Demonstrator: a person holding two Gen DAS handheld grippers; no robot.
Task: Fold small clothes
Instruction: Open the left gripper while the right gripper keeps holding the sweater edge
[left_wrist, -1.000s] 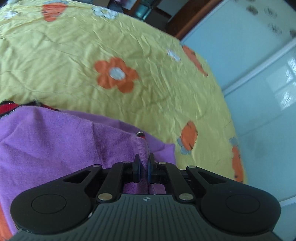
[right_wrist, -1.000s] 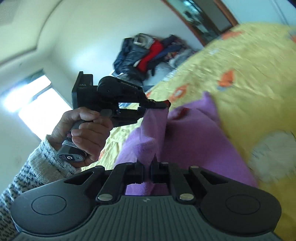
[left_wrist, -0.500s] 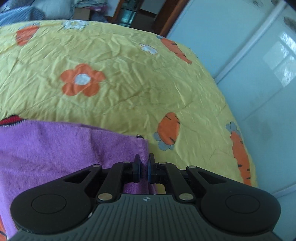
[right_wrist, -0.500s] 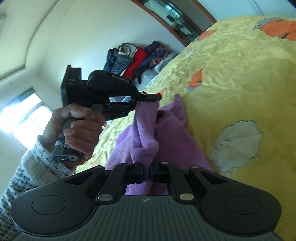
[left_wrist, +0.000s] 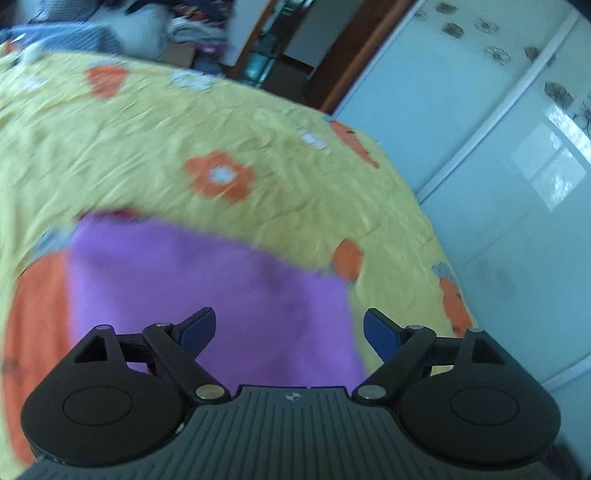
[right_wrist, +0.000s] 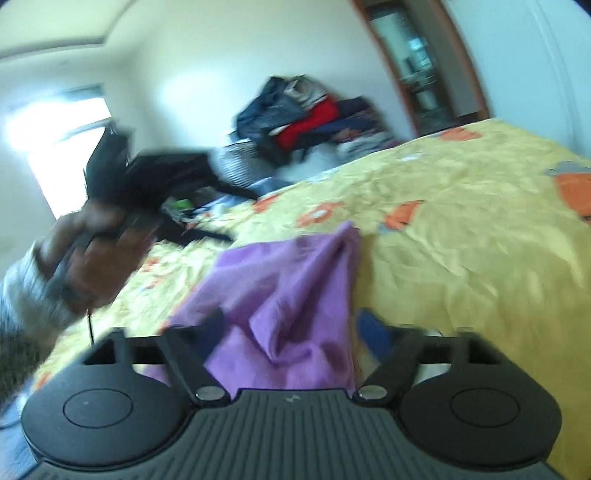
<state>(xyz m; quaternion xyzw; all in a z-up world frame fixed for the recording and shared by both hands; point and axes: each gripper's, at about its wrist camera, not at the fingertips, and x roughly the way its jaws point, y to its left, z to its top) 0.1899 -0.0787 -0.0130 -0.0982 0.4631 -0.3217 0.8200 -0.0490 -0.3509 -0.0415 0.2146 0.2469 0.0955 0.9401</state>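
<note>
- Yellow bedspread with orange flowers and carrots covers the bed and fills most of both views; its wrinkled surface is bare on the far side of the garment.
- Nearest to the left gripper, the purple garment lies flat on the bedspread, its right edge running close under the right finger and its far edge crossing the view in a blurred line.
- Left gripper's fingers stand wide apart and are opening; the cloth lies below the gap, and neither pad presses on it.
- Beyond the garment's far edge there is a broad stretch of open bedspread, as far as the bed's rounded edge on the right, where pale sliding wardrobe doors stand close.
- In the right wrist view the right gripper is also opening; a bunched fold of the purple garment rises between its fingers, and blur hides whether the pads touch it.
- To the right of that fold the bedspread is open as far as the bed's far edge.
- To the left, a hand in a knitted sleeve holds the other gripper above the bed, blurred, apart from the cloth.
- Farthest off, a pile of clothes sits against the white wall beside a wooden door frame.
</note>
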